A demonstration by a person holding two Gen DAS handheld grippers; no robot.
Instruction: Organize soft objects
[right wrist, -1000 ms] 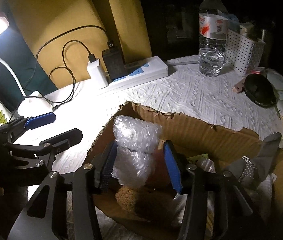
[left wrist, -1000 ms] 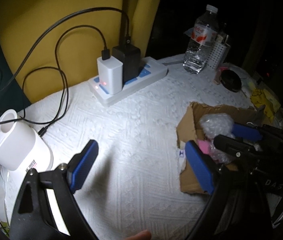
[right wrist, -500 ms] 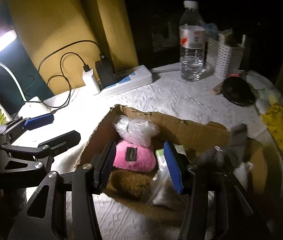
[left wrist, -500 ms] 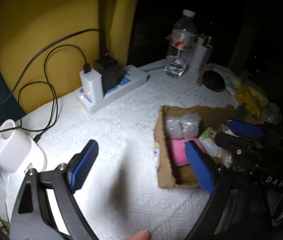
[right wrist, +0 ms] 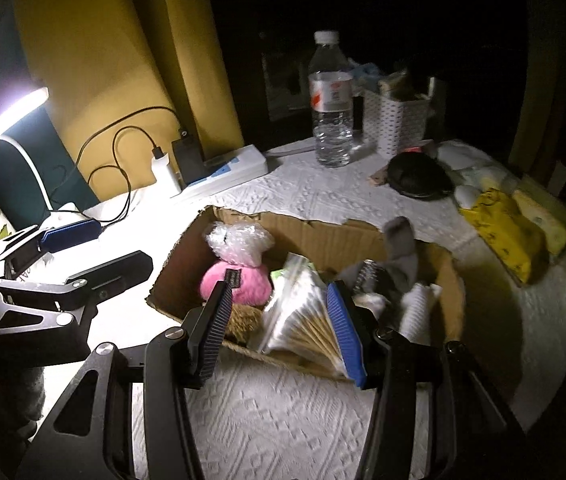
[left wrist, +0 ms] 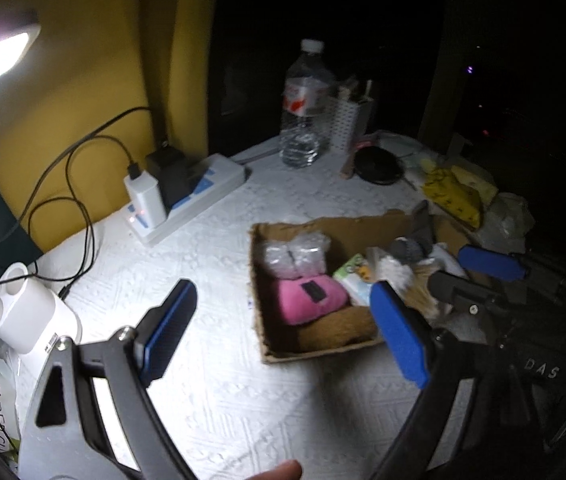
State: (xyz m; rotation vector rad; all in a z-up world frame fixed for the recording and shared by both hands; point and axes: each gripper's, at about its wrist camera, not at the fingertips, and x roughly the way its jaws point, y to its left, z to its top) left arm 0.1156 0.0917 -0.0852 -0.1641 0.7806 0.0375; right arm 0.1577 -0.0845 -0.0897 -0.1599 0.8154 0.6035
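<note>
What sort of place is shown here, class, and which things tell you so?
Probably a home desk or side table at night: a power strip with chargers, a lit lamp, a water bottle and a cardboard box of soft things.

You are working at a table covered with a white embossed cloth (right wrist: 283, 420), its pattern brightly lit on your left and falling into shadow toward the right. The light comes from a lamp (right wrist: 15, 112) with a glowing bar head on a curved white neck, standing at the table's left end. Behind the table hangs a mustard-yellow curtain (left wrist: 95, 60) in broad folds; a dark teal panel (right wrist: 19, 184) sits low in front of it beside the lamp. To the right of the curtain the room is almost black, and you can make out only a few tiny coloured points of light there.
</note>
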